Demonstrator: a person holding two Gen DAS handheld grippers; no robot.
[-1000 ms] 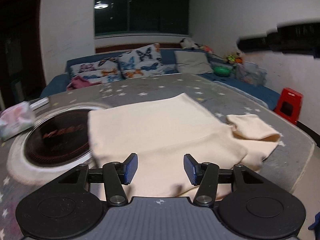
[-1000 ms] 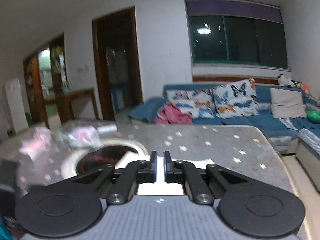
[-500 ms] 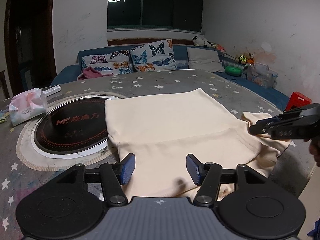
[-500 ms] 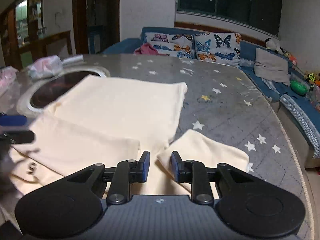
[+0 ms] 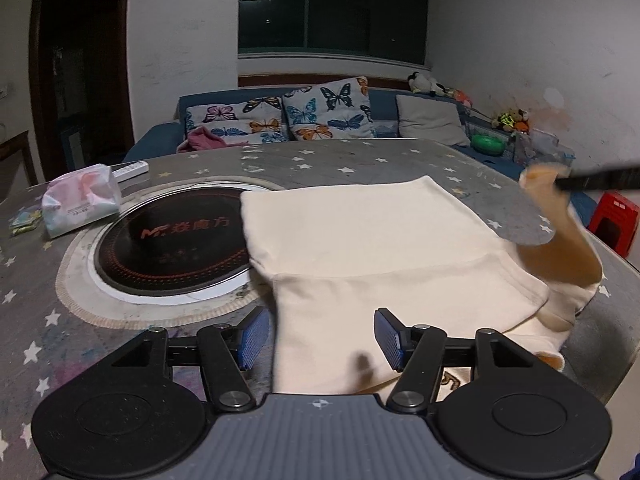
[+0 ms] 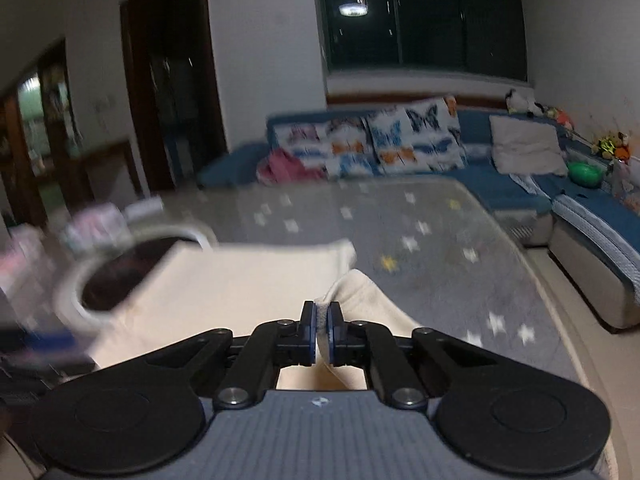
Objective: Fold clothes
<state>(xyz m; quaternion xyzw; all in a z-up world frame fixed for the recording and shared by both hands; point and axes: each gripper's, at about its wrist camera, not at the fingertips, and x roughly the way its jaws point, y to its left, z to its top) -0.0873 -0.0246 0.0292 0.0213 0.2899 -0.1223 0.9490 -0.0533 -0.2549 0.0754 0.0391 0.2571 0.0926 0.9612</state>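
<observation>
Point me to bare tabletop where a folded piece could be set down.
Free: the far strip of the grey star-print tablecloth, beyond the cream garment, toward the sofa. Crowded: the black round cooktop and pink-white tissue pack fill the left side; the near edge is under the garment, whose sleeve the right gripper pinches. The left gripper hovers open.

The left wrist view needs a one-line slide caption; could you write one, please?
Left gripper open above the cream garment while the right gripper lifts its sleeve.
</observation>
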